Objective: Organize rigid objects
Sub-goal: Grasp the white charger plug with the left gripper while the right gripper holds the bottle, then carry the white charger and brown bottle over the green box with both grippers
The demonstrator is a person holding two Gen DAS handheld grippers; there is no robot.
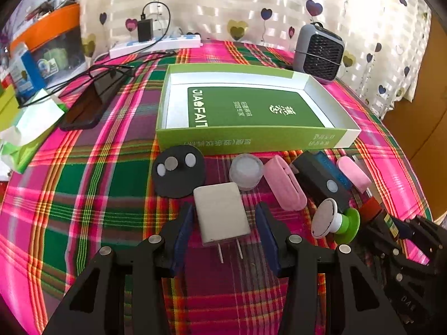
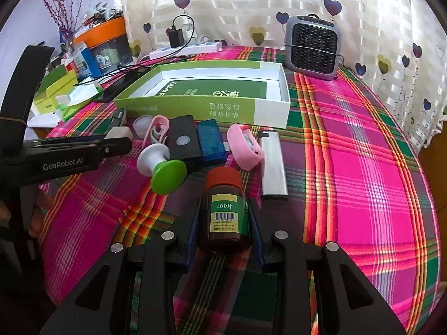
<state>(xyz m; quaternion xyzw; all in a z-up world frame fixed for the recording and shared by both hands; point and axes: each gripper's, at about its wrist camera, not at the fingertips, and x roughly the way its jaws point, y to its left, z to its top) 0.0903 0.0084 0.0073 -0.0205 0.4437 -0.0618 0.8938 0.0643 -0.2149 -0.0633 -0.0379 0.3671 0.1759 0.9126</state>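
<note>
An open green and white box point(image 1: 251, 136) point(image 2: 201, 109) lies on the plaid tablecloth with several small objects in a row in front of it. My left gripper point(image 1: 225, 209) is open, its jaws on either side of a white plug adapter point(image 1: 220, 215) without touching it. My right gripper point(image 2: 225, 209) is shut on a brown pill bottle point(image 2: 226, 209) with an orange cap, lying on the cloth. Beside them lie a black disc point(image 1: 178, 174), a clear jar point(image 1: 245, 171), a pink case point(image 1: 285, 185), a black device point(image 2: 183, 141), a blue stick point(image 2: 211, 142), a green and white knob point(image 2: 162, 167) and a silver lighter point(image 2: 272, 164).
A grey fan heater point(image 2: 313, 47) stands at the back right. A power strip point(image 1: 156, 46) with a charger, a phone point(image 1: 92, 100), a tissue pack point(image 1: 28, 134) and boxes crowd the back left. The table edge curves down at right.
</note>
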